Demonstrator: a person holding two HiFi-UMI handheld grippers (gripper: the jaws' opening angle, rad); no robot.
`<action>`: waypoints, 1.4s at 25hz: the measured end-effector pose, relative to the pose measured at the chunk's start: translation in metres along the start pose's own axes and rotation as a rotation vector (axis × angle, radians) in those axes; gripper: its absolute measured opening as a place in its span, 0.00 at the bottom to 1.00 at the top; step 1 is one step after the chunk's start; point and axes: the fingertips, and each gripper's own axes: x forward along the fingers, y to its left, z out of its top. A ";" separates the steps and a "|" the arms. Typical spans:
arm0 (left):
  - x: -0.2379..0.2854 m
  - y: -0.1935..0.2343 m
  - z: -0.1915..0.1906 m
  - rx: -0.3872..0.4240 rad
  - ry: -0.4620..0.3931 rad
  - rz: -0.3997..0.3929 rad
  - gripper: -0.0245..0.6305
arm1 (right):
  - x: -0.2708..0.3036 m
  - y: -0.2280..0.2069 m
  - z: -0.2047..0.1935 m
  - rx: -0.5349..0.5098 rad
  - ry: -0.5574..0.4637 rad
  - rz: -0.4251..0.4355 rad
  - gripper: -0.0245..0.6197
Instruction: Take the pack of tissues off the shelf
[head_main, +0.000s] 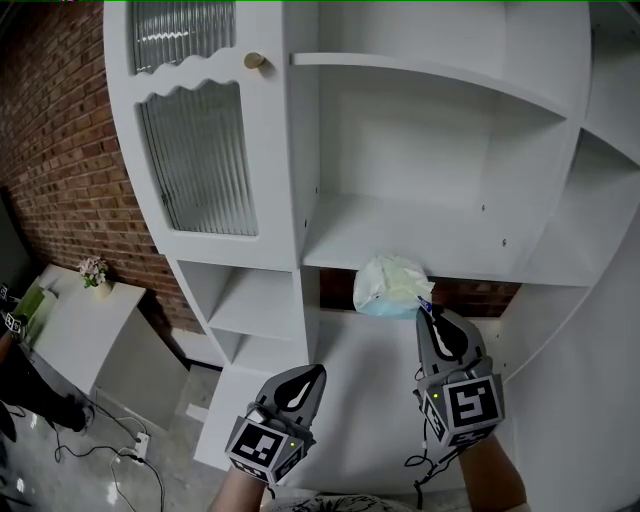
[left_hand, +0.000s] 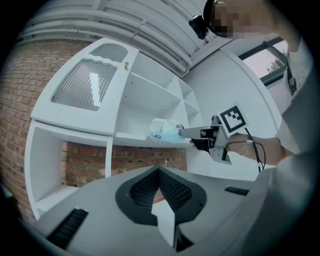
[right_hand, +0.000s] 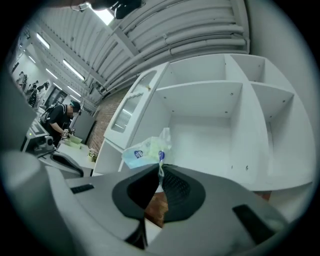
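The pack of tissues (head_main: 393, 285), pale green and light blue in soft plastic wrap, rests at the front edge of the white shelf (head_main: 480, 255) and hangs partly over it. My right gripper (head_main: 428, 312) reaches up from below and is shut on the pack's near edge (right_hand: 142, 150), with the wrap pinched between the tips (right_hand: 160, 172). In the left gripper view the right gripper (left_hand: 200, 134) touches the pack (left_hand: 165, 131) from the right. My left gripper (head_main: 315, 372) hangs lower and to the left, shut with nothing in it (left_hand: 159, 170).
The shelf belongs to a tall white cabinet with a ribbed glass door (head_main: 200, 160) and a brass knob (head_main: 255, 60) at the left. A brick wall (head_main: 60, 150) stands behind. A white side table with a flower pot (head_main: 95, 270) and floor cables (head_main: 125, 450) lie lower left.
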 end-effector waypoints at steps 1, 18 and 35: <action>0.000 -0.001 0.000 -0.004 0.003 -0.001 0.05 | -0.004 0.007 -0.009 0.004 0.005 0.002 0.07; 0.004 -0.009 -0.020 -0.037 0.026 -0.012 0.05 | -0.068 0.052 -0.119 0.225 0.090 0.003 0.06; 0.009 -0.015 -0.027 -0.024 0.032 -0.017 0.05 | -0.058 0.052 -0.112 0.243 0.058 0.038 0.06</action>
